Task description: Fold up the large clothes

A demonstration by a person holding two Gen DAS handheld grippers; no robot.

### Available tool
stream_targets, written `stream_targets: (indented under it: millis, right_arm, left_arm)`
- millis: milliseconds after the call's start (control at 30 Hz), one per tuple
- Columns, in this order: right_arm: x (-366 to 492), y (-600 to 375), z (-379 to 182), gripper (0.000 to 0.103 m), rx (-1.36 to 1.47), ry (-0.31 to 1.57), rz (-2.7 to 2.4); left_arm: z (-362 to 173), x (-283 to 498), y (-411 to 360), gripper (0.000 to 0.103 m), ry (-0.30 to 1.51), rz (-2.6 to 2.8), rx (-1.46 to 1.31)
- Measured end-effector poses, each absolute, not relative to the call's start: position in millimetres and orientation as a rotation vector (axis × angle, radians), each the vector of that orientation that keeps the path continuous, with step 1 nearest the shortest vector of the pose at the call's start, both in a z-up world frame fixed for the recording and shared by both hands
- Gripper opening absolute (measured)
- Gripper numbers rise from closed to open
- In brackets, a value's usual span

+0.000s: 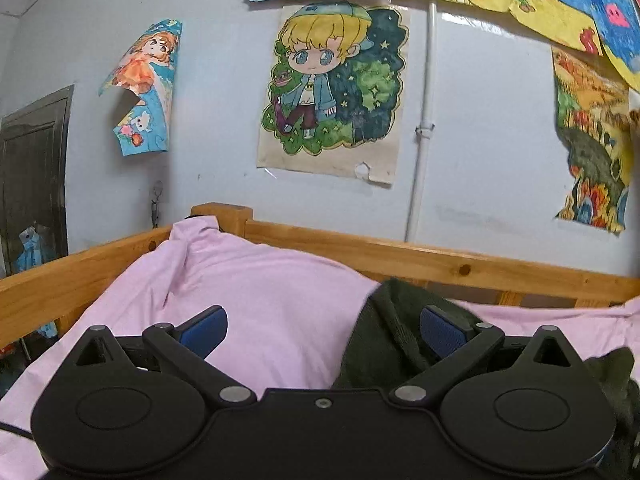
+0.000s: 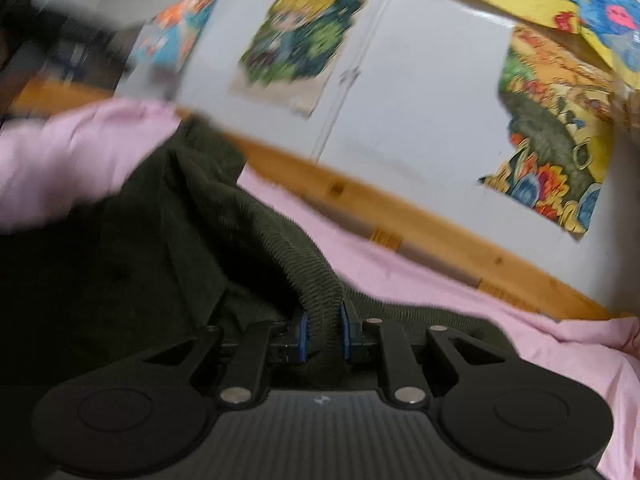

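A dark green knitted garment (image 2: 160,240) lies on the pink bed sheet (image 2: 420,280). My right gripper (image 2: 323,330) is shut on the garment's ribbed edge (image 2: 316,280), which runs up between the blue pads. In the left wrist view my left gripper (image 1: 320,328) is open and empty above the pink sheet (image 1: 260,300). A bunched part of the dark green garment (image 1: 384,332) lies just inside its right finger (image 1: 444,330). The right wrist view is blurred by motion.
A wooden bed rail (image 1: 400,256) runs along the far side of the bed, also in the right wrist view (image 2: 400,216). Behind it is a pale wall with several drawings (image 1: 332,92) and a white pipe (image 1: 424,120). A dark door (image 1: 32,184) stands at left.
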State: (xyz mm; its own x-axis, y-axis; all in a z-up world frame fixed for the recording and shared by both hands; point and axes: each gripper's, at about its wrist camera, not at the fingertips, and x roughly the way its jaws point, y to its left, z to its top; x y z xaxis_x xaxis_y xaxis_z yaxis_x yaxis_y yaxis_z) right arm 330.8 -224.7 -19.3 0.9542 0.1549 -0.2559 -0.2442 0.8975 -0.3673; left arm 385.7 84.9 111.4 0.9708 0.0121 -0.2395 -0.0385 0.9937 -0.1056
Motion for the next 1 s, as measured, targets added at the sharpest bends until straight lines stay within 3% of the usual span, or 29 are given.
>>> stream_targets:
  millis: [367, 467, 567, 633, 700, 800, 1000]
  right_arm:
    - [327, -222, -22, 0.023, -0.416, 0.290, 0.229]
    - [327, -221, -23, 0.023, -0.431, 0.296, 0.231]
    - [326, -221, -24, 0.024, -0.424, 0.306, 0.232]
    - [325, -222, -24, 0.024, -0.423, 0.305, 0.233]
    - [325, -222, -23, 0.024, -0.418, 0.306, 0.233]
    - [322, -224, -20, 0.023, -0.421, 0.302, 0.234]
    - [311, -233, -21, 0.021, -0.439, 0.310, 0.236]
  left_arm:
    - [110, 511, 75, 0.100, 0.368, -0.139, -0.250]
    - [109, 538, 80, 0.091, 0.438, -0.209, -0.382]
    - [102, 560, 76, 0.065, 0.603, -0.279, -0.433]
    - [97, 564, 71, 0.040, 0.657, -0.271, -0.390]
    - [95, 557, 70, 0.027, 0.659, -0.272, -0.361]
    - [97, 534, 76, 0.021, 0.643, -0.283, -0.326]
    - [74, 451, 97, 0.019, 0.634, -0.330, -0.194]
